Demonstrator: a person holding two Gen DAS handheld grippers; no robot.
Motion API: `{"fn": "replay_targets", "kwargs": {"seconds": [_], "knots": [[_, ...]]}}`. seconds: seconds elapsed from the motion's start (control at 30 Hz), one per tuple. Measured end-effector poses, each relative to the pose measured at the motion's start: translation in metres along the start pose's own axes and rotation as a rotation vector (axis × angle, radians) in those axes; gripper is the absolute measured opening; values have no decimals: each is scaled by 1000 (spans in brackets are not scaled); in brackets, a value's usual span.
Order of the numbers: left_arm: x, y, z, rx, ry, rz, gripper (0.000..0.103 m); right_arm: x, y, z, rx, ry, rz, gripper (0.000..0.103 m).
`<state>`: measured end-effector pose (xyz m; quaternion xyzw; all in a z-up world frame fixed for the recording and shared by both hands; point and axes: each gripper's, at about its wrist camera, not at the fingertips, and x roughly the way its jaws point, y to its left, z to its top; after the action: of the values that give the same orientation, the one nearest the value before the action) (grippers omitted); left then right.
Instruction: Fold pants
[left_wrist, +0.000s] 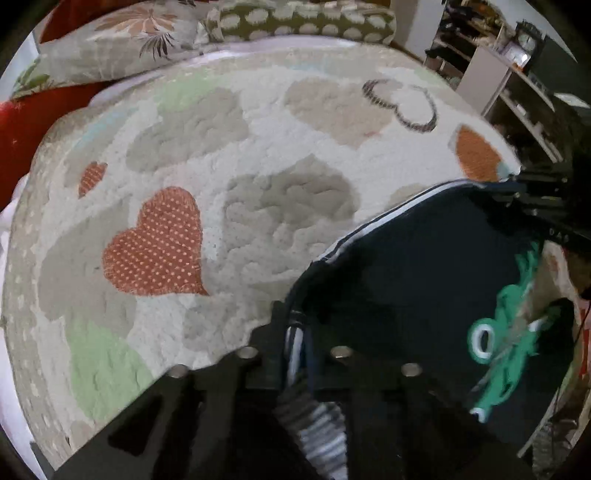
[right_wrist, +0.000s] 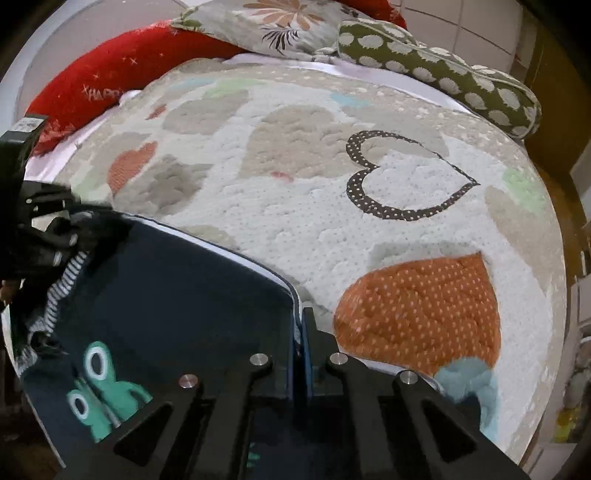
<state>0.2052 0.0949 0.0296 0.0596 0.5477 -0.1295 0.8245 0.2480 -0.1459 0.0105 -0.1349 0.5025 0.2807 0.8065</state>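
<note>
Dark navy pants (left_wrist: 424, 266) with a green frog print (left_wrist: 506, 332) lie stretched between my two grippers over a quilted bedspread (left_wrist: 258, 129). My left gripper (left_wrist: 295, 325) is shut on the pants' edge by the striped waistband (left_wrist: 321, 435). In the left wrist view, the right gripper (left_wrist: 515, 184) holds the far corner at the upper right. In the right wrist view, the right gripper (right_wrist: 301, 325) is shut on the pants' white-piped edge. There the pants (right_wrist: 177, 280) run left to the left gripper (right_wrist: 83, 219), and the frog print (right_wrist: 99, 384) shows at the lower left.
The bedspread (right_wrist: 314, 221) has heart patches in orange, grey and green. A floral pillow (left_wrist: 122, 40), a green dotted bolster (right_wrist: 443, 74) and a red cushion (right_wrist: 103, 74) line the head of the bed. Shelves (left_wrist: 517, 81) stand beyond the bed's right edge.
</note>
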Motion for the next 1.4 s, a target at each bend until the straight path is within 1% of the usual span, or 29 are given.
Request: {"fn": "replay_targets", "kwargs": {"seconds": [0.2, 0.33, 0.4, 0.5, 0.57, 0.7, 0.9, 0.97, 1.03, 1.1, 1.13, 1.17, 1.23, 1.27, 1.3, 1.33, 1.37, 1.4], "knots": [[-43, -17, -25, 9, -100, 72, 7, -47, 11, -15, 37, -95, -26, 5], [-78, -36, -48, 22, -174, 101, 7, -80, 31, -32, 19, -147, -60, 5], [-96, -47, -67, 31, -212, 113, 7, -97, 41, -45, 9, -170, -71, 5], [-111, -62, -95, 38, -248, 133, 7, -117, 57, -71, 10, -196, -74, 5], [-114, -69, -112, 35, -262, 140, 7, -123, 66, -88, 14, -205, -71, 5], [-117, -81, -148, 1, -273, 135, 7, -127, 83, -128, 33, -206, -53, 5], [-104, -84, -194, -104, -247, 101, 7, -116, 103, -182, 83, -174, -1, 5], [-95, -86, -208, -125, -226, 111, 7, -111, 108, -194, 95, -167, 7, 5], [-87, -92, -220, -135, -200, 139, 11, -107, 110, -207, 120, -170, 3, 6], [-85, -98, -229, -121, -191, 173, 12, -106, 112, -215, 147, -178, -8, 15], [-86, -100, -233, -117, -191, 184, 13, -107, 112, -222, 171, -185, -3, 18], [-88, -102, -237, -118, -187, 191, 15, -109, 112, -226, 189, -193, 1, 22], [-95, -102, -242, -140, -182, 176, 19, -116, 110, -238, 234, -214, 11, 28], [-101, -101, -245, -160, -185, 164, 20, -121, 106, -247, 272, -223, 20, 33], [-107, -100, -248, -181, -189, 158, 25, -126, 102, -252, 297, -231, 20, 38], [-114, -99, -252, -201, -198, 156, 34, -133, 97, -260, 333, -250, 14, 39], [-120, -99, -256, -221, -210, 154, 38, -143, 86, -271, 394, -281, 14, 41], [-127, -99, -260, -243, -222, 148, 45, -151, 77, -279, 443, -303, 23, 43]]}}
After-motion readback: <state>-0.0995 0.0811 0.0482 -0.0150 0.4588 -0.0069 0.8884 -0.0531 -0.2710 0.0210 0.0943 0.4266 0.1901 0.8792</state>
